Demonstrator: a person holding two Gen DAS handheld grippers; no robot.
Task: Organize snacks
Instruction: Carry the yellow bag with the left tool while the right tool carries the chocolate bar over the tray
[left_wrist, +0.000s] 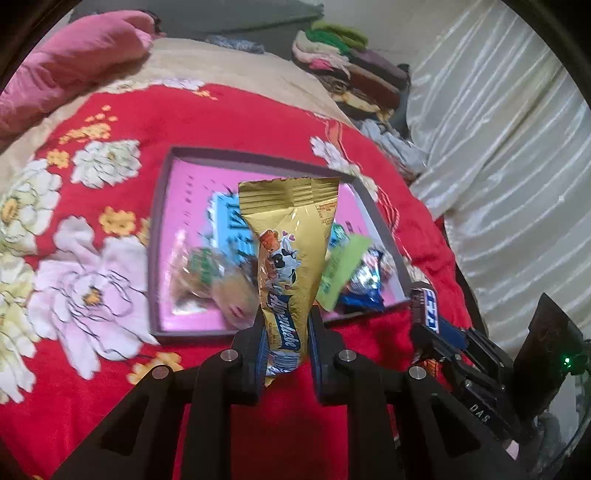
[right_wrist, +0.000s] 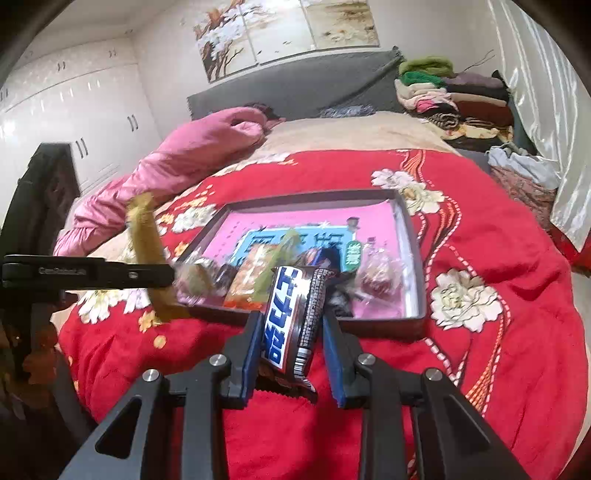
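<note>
With several snacks (right_wrist: 258, 280) already lying in the tray (left_wrist: 157, 236) on the bed (right_wrist: 480, 236), a gold packet (left_wrist: 286, 266) is being pinched by the left gripper (left_wrist: 286, 343) and a dark bar (right_wrist: 295, 317) by the right gripper (right_wrist: 291, 354), both being held short of the tray and not yet placed.

A gold cow-printed packet (left_wrist: 286, 258), a brown-and-blue bar wrapper (right_wrist: 291, 321), a pink-lined tray (right_wrist: 402, 218), a red flowered blanket (right_wrist: 517, 251).
</note>
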